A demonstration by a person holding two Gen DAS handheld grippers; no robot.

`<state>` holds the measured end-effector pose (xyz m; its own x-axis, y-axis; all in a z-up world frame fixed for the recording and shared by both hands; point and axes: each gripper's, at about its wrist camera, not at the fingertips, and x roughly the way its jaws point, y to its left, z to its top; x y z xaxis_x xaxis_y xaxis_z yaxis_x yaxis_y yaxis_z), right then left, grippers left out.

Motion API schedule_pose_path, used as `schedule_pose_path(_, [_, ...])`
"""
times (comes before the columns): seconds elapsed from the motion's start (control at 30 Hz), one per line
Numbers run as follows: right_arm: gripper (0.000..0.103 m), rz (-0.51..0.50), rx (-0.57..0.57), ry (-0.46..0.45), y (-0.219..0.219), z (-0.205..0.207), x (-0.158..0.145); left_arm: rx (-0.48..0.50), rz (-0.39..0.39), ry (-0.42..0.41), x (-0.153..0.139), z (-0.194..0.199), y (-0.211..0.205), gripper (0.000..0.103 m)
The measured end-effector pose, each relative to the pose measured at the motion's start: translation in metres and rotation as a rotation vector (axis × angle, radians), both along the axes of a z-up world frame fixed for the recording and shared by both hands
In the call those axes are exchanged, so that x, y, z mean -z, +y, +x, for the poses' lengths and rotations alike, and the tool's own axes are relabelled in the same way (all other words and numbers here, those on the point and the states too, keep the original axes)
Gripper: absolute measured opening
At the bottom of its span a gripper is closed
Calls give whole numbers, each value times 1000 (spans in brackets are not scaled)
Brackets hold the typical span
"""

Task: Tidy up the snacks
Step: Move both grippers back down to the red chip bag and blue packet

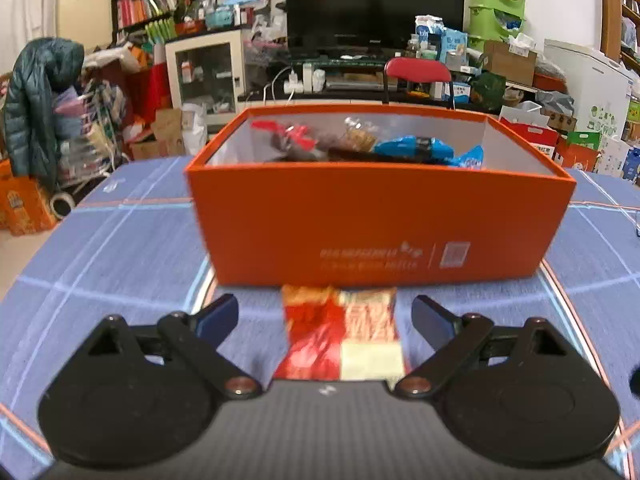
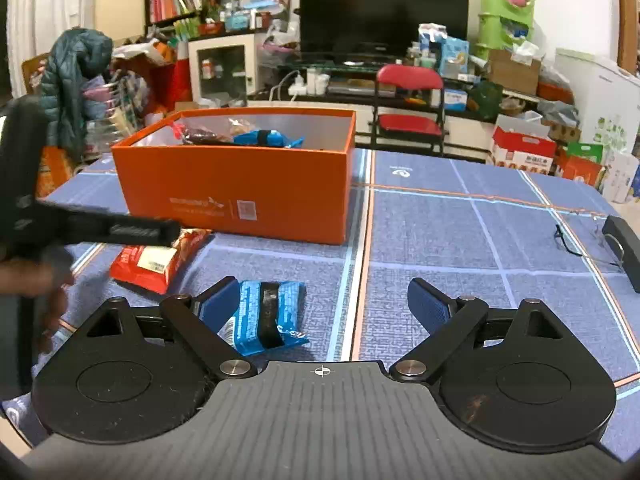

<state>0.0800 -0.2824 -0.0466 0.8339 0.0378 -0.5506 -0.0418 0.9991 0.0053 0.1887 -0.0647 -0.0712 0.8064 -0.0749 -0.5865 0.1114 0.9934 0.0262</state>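
Orange box is serving as the landmark on the blue bench, already holding several snacks. Left of its front face, the left claw is standing wide open and gripping nothing, with the red snack packet lying between its pads, just before the box; its long axis is running toward the box. Further right, the right claw is gaping empty, the blue snack packet lying beside its left pad, long axis pointing roughly boxward.
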Motion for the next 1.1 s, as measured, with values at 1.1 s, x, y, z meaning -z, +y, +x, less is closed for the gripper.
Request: schedule_pose_path(1.1, [85, -64, -51, 0, 20, 3, 5, 657, 89, -69, -6, -20, 27, 93])
